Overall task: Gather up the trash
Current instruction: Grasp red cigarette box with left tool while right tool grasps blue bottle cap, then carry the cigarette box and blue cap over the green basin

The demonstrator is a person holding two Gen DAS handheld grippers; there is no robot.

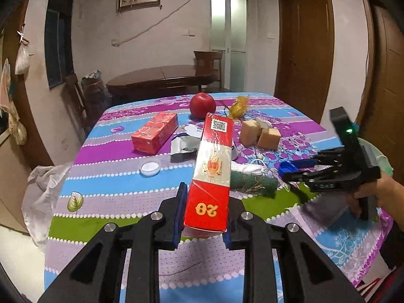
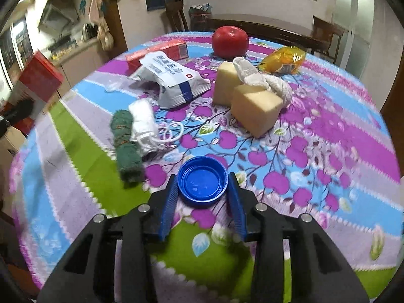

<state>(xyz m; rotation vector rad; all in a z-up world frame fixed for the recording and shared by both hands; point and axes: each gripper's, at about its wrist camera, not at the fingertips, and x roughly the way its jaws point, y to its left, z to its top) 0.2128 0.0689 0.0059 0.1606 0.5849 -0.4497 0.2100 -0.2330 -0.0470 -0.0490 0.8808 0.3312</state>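
My left gripper [image 1: 205, 202] is shut on a red and white cigarette box [image 1: 214, 166], held above the near part of the table; the same box [image 2: 40, 75] shows blurred at the left edge of the right wrist view. My right gripper [image 2: 202, 184] is low on the tablecloth with a blue bottle cap [image 2: 202, 179] between its blue pads, open side up, both pads touching its rim. In the left wrist view that right gripper [image 1: 290, 174] is held by a hand at the right, with the blue cap [image 1: 287, 168] at its tips.
On the flowered tablecloth [image 1: 101, 189] lie a red carton [image 1: 155, 132], a red apple [image 2: 229, 41], a yellow wrapper [image 2: 284, 61], two sponge blocks [image 2: 255, 106], a white and blue packet [image 2: 174, 80], a green cloth roll [image 2: 126, 146], a white mask [image 2: 144, 123] and a white lid [image 1: 150, 168].
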